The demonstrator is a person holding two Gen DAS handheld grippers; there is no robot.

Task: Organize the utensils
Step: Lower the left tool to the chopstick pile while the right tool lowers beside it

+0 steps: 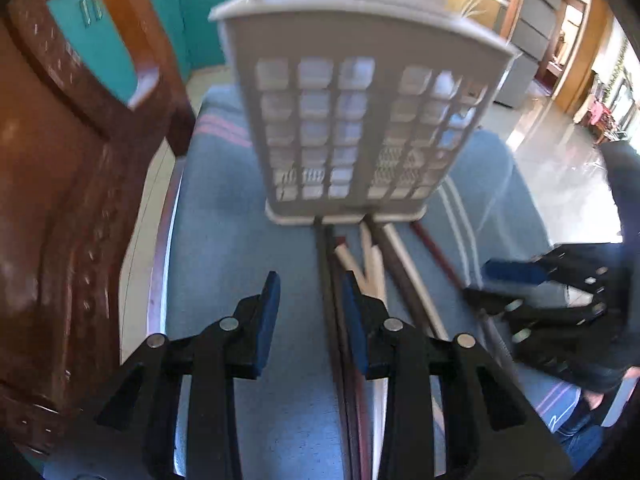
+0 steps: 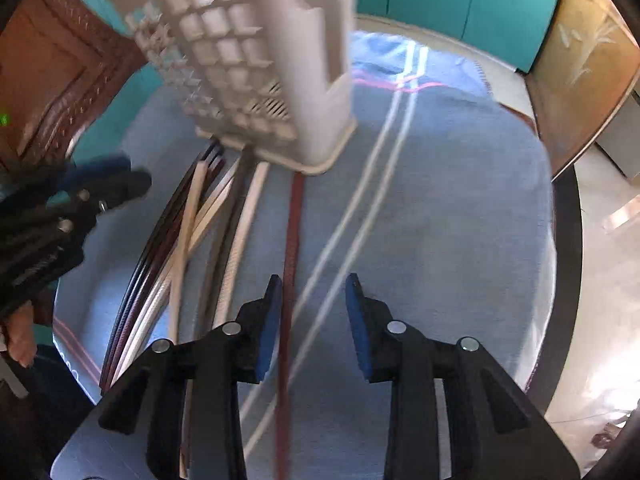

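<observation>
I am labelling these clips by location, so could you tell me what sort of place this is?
Most likely a dining area in a home: a round table under a blue cloth, carved wooden chairs drawn up to it, and teal cabinets behind. A white utensil caddy and chopsticks lie on the cloth.

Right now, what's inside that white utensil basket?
Through the basket's grid walls the upper part looks empty, with nothing sticking out above the rim. The chopsticks lie on the cloth in front. The blurred bottom cannot be judged.
</observation>
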